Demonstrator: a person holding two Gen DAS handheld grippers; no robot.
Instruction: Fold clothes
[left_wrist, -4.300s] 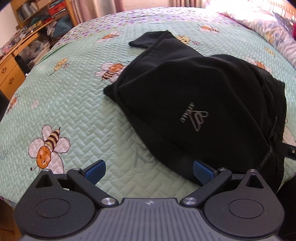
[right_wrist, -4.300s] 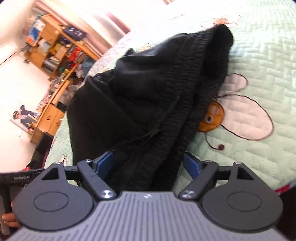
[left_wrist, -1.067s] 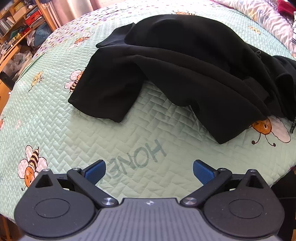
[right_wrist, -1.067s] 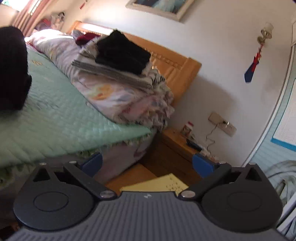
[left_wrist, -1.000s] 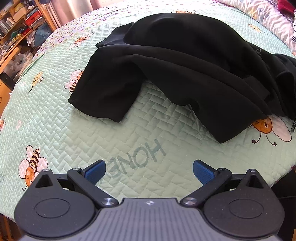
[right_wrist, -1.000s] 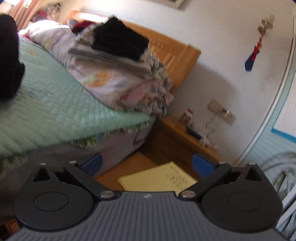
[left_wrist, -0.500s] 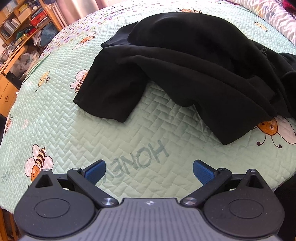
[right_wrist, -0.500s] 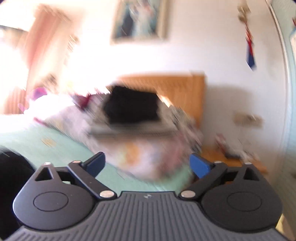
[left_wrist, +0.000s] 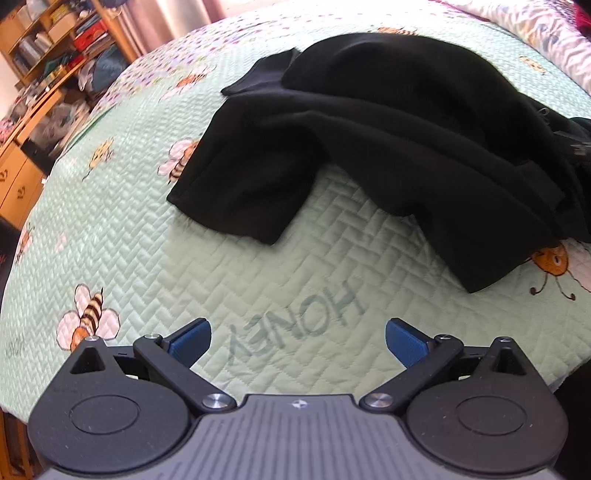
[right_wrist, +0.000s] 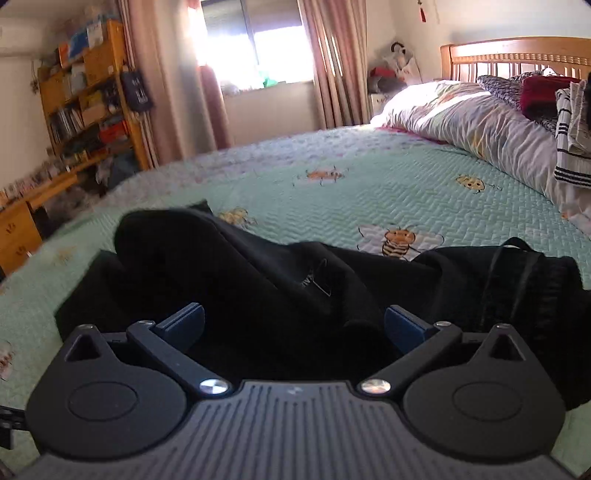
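Change since the earlier frames: the right tongs (right_wrist: 293, 325), which a second ago faced the headboard and wall, now point back across the bed at the garment; the left-wrist view has drawn slightly nearer the cloth, and the garment, compactly bundled four seconds ago, now lies spread with two limbs apart.

Left-wrist view, left to right:
- Wooden shelving (left_wrist: 48, 44), upper left of frame, background only.
- Bedspread (left_wrist: 122, 236), mint quilt with bee print, carrying the garment; bare quilt fills the lower centre.
- Left tongs (left_wrist: 297, 341), bottom centre, jaws spread wide, gripping nothing, over bare quilt short of the cloth; judged to be standing off so the layout can be read before a grip.
- Black garment (left_wrist: 388, 122), centre to right of frame, rumpled: one limb ends centre-left, another lower right, a bare wedge of quilt between. Not flat, not folded.

Right-wrist view, left to right:
- Black garment, lower half of frame, bunched, a small pale logo at centre, ribbed band with cord at right.
- Right tongs, bottom centre, jaws wide apart, cloth seen between and beyond them; nothing clamped. Low placement suggests lining up on an edge.
- Duvet (right_wrist: 480, 122) and stacked folded clothes (right_wrist: 565, 122), upper right.
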